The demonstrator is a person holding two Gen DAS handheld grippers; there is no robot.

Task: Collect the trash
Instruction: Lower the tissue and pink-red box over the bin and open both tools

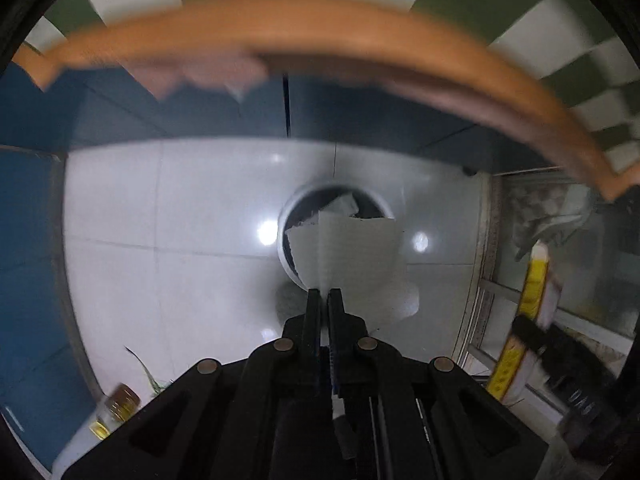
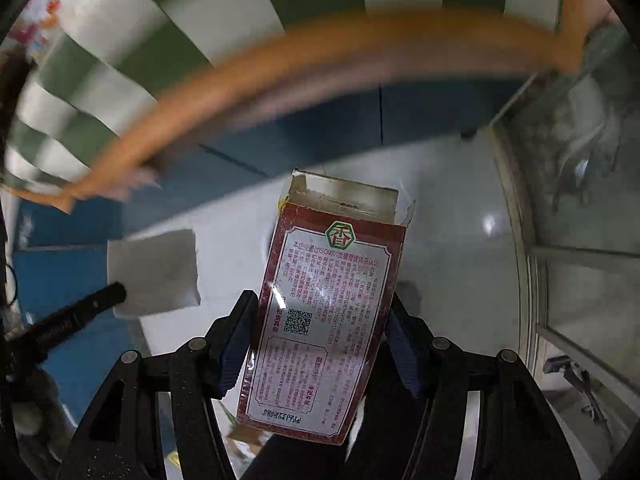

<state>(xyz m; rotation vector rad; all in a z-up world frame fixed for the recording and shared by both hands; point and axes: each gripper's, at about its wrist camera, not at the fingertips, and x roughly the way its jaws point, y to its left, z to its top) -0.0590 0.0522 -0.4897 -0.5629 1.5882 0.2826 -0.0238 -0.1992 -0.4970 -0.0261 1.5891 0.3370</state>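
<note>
Floor [image 1: 168, 216] is glossy white tile, with the table edge [image 1: 280, 28] blurred above it in both views. The round bin [image 1: 290, 216] sits on the tile near the blue wall, mouth up, with scraps already inside.

Right gripper [image 2: 320, 320]: the pads clamp the red printed carton [image 2: 332, 300] by its side faces, top flap open. The carton hangs over bare tile; the bin isn't visible in this view.

Left gripper [image 1: 325, 296]: fingers pinched tight on a white folded tissue [image 1: 352, 256], which hangs over the bin's near rim.

Advice, as I read it: centre the tissue over the mouth before letting go, since it's light and will drift. Bring the carton fully over the opening, long axis down, then release.
</note>
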